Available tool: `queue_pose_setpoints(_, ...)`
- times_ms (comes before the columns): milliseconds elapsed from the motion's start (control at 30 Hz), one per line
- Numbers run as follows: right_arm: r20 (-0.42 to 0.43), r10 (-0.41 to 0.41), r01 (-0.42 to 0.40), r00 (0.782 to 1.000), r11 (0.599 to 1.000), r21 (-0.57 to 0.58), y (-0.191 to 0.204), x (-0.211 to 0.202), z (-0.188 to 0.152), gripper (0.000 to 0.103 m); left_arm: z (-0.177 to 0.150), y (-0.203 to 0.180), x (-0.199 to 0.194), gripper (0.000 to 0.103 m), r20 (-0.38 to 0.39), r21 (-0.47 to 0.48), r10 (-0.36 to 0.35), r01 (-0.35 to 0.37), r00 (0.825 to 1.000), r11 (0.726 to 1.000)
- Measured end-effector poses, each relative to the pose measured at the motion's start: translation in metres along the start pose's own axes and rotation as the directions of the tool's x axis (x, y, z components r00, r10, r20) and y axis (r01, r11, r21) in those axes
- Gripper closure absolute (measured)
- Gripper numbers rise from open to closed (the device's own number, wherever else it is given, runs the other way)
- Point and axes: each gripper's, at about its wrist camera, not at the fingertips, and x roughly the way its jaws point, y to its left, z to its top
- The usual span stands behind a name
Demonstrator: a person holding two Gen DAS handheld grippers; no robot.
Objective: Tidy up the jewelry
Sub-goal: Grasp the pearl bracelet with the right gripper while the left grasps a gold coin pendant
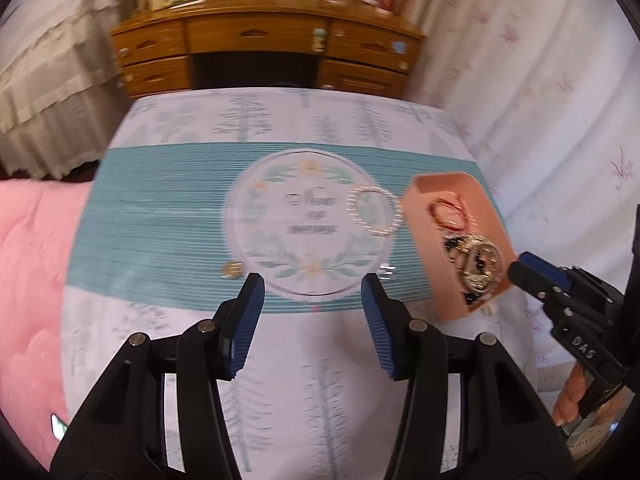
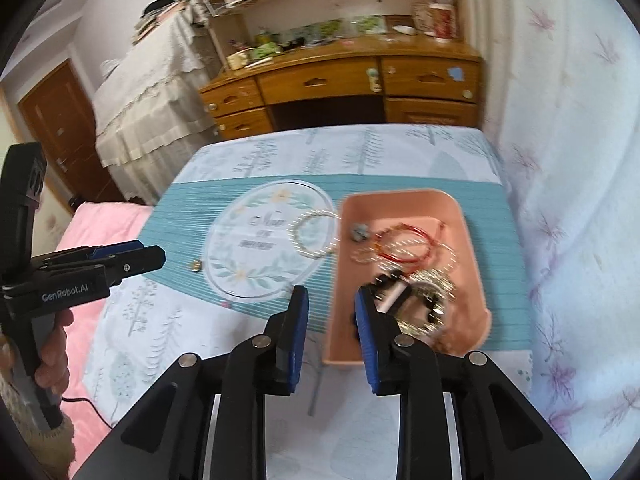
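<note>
Two pieces lie loose on the tabletop's teal mat (image 1: 160,216): a pearl bracelet (image 2: 314,234) just beside the pink tray (image 2: 404,200) of gathered jewelry, and a small gold piece (image 1: 233,269) farther left. Both the left tool (image 1: 312,320) and right tool (image 2: 332,336) hang above, jaws apart and empty. Judging by this, the next move is lowering one over a stray piece.

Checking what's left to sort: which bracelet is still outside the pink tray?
The pearl bead bracelet, lying on the mat's round emblem just left of the pink tray; the red bracelet is inside.
</note>
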Motion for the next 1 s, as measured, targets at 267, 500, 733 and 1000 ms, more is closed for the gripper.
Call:
queue_pose_setpoints(267, -0.078, 0.073, -0.079, 0.994, 0.994, -0.075, 0.046, 0.03, 0.04, 0.078, 0.001, 0.047, 0.009, 0.056, -0.024, -0.056, 0.05, -0.052, 0.998, 0.997)
queue_pose_setpoints(500, -0.241, 0.139, -0.151, 0.961, 0.988, -0.032, 0.065, 0.107, 0.083, 0.078, -0.001, 0.065, 0.073, 0.056, -0.141, -0.014, 0.036, -0.038, 0.989, 0.999)
queue_pose_setpoints(733, -0.349, 0.052, -0.063, 0.936, 0.998, -0.021, 0.064, 0.188, 0.097, 0.078, -0.001, 0.072, 0.11, 0.056, -0.185, 0.068, 0.029, -0.017, 0.982, 0.998)
queue_pose_setpoints(1000, -0.387, -0.048, 0.023, 0.921, 0.997, -0.069, 0.061, 0.241, 0.092, 0.078, -0.004, 0.07, 0.111, 0.056, -0.163, 0.244, 0.005, 0.036, 0.987, 0.969)
